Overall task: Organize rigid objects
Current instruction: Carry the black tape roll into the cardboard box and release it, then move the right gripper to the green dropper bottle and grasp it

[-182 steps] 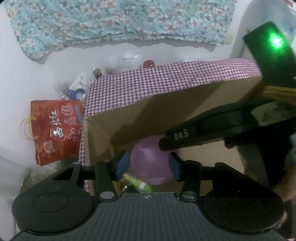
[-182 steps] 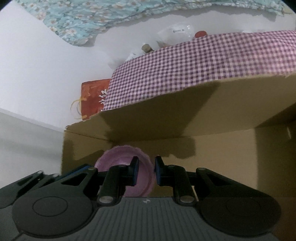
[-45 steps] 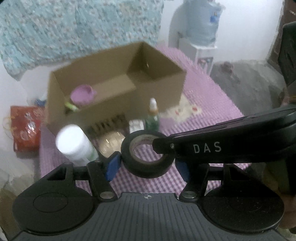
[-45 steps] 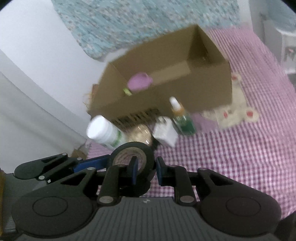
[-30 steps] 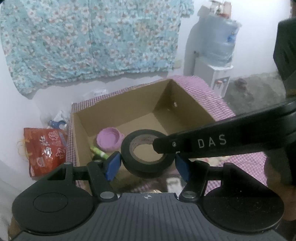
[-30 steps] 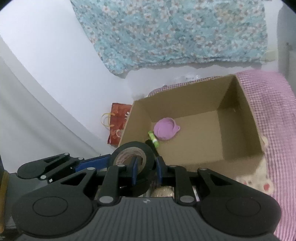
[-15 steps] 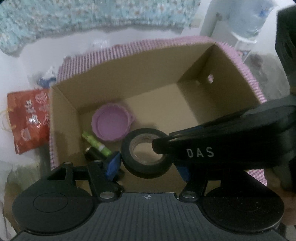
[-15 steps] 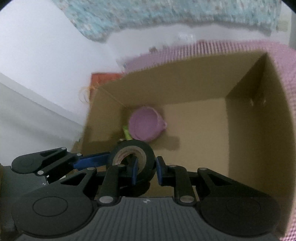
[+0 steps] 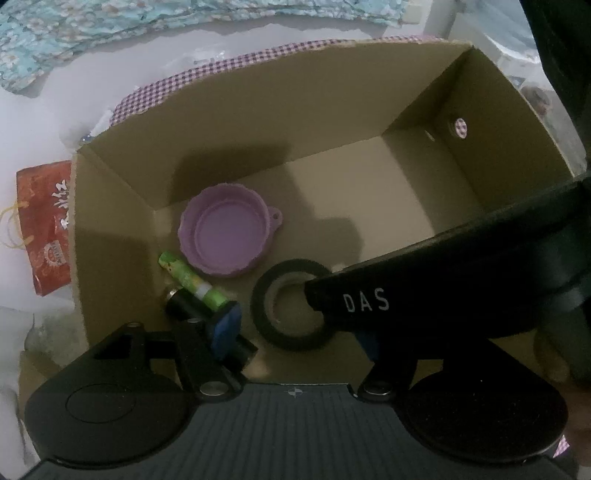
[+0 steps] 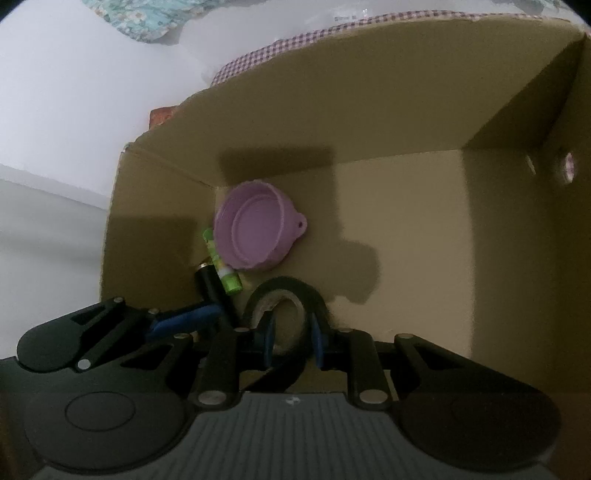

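A black tape roll lies on the floor of the cardboard box, near the front wall. My right gripper is open, its fingers either side of the roll's near edge; one black finger crosses the roll's hole in the left wrist view. My left gripper is open and empty, just in front of the roll. A purple bowl, a green tube and a black cylinder lie at the box's left.
The box stands on a purple checked cloth. A red bag lies left of the box, outside it. The box's right half shows bare cardboard floor. A floral curtain hangs behind.
Both grippers have dropped lower into the box. My right gripper's fingers have spread and let go of the tape roll, which now rests on the box floor.
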A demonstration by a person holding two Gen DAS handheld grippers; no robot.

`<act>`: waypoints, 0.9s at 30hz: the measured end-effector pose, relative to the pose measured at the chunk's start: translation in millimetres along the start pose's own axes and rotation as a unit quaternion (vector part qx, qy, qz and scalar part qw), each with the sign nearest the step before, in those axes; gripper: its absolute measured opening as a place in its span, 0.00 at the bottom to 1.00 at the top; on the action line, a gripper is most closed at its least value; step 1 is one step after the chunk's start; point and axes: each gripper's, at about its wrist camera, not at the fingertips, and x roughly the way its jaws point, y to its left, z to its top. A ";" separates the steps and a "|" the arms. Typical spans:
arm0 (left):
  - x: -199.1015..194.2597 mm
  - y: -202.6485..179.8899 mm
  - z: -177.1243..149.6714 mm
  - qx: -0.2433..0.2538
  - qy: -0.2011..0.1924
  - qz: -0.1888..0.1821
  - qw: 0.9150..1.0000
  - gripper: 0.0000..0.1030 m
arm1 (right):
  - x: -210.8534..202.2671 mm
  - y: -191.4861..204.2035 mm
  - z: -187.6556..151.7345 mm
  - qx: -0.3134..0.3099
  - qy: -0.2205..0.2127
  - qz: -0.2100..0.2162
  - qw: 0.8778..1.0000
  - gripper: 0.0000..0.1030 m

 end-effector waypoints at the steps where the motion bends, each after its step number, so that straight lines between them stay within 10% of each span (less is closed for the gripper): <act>1: -2.3 0.0 -0.5 -0.001 -0.002 0.001 1.000 0.65 | -2.1 0.0 -0.9 0.001 -0.002 0.003 1.000 0.23; 15: -87.3 4.2 -24.6 -0.023 -0.094 -0.013 0.995 0.70 | -144.3 -31.6 -62.3 0.033 -0.148 0.126 0.980 0.24; 27: -156.5 -13.9 -99.7 -0.046 -0.181 -0.052 0.981 0.71 | -201.8 -66.0 -193.5 0.052 -0.273 0.093 0.956 0.34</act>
